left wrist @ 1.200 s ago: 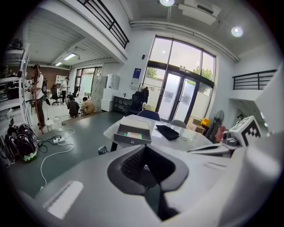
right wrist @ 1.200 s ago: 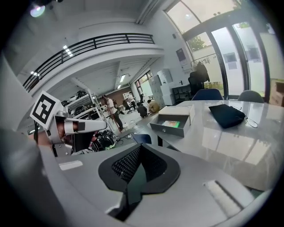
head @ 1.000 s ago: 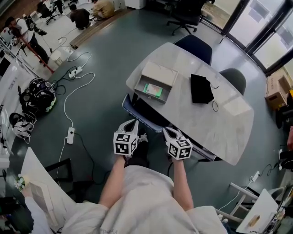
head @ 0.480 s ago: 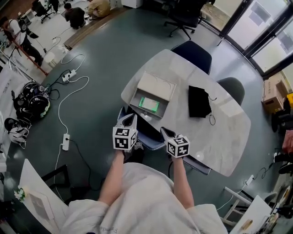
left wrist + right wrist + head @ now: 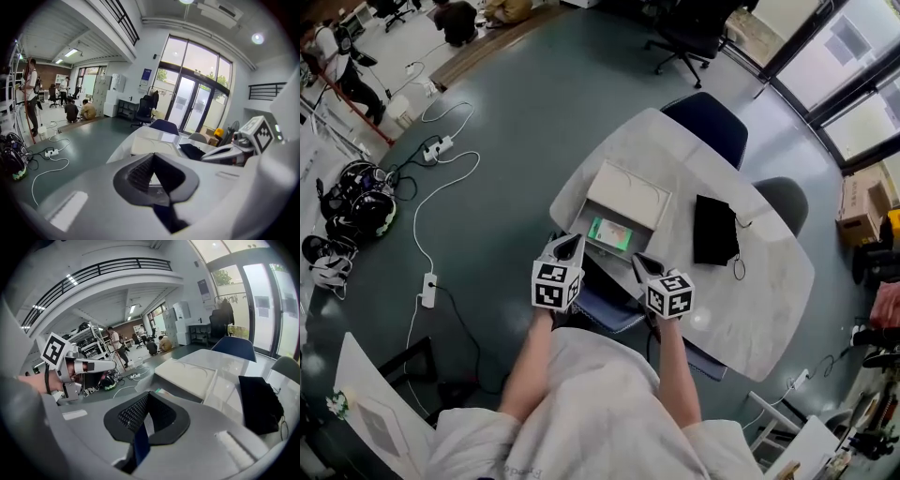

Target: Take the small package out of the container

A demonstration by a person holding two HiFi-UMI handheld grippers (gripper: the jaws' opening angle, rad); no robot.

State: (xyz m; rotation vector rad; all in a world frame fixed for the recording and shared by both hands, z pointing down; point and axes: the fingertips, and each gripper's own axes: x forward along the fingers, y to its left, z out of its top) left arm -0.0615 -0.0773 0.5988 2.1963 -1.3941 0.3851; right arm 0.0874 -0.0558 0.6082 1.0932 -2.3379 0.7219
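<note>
An open cardboard container (image 5: pixel 630 200) sits at the near left end of a pale marble table (image 5: pixel 769 281), its lid (image 5: pixel 187 376) folded back. Inside lies a small green package (image 5: pixel 612 232); only a sliver of that package (image 5: pixel 161 392) shows in the right gripper view. My left gripper (image 5: pixel 565 249) hangs just short of the container's near left corner, jaws together and empty. My right gripper (image 5: pixel 643 266) is shut and empty just right of the container's near edge. The left gripper view looks past my left gripper (image 5: pixel 152 157) at the lid (image 5: pixel 152 146); my right gripper (image 5: pixel 147 397) points at the container.
A black pouch (image 5: pixel 713 228) with a cord lies on the table right of the container. A blue chair (image 5: pixel 708 117) and a grey chair (image 5: pixel 783 192) stand at the far side, another blue seat (image 5: pixel 605 302) below my grippers. Cables and a power strip (image 5: pixel 428 289) cross the floor at left.
Both grippers have come forward towards the table and now sit close to the container's near edge. Both stay shut and empty.
</note>
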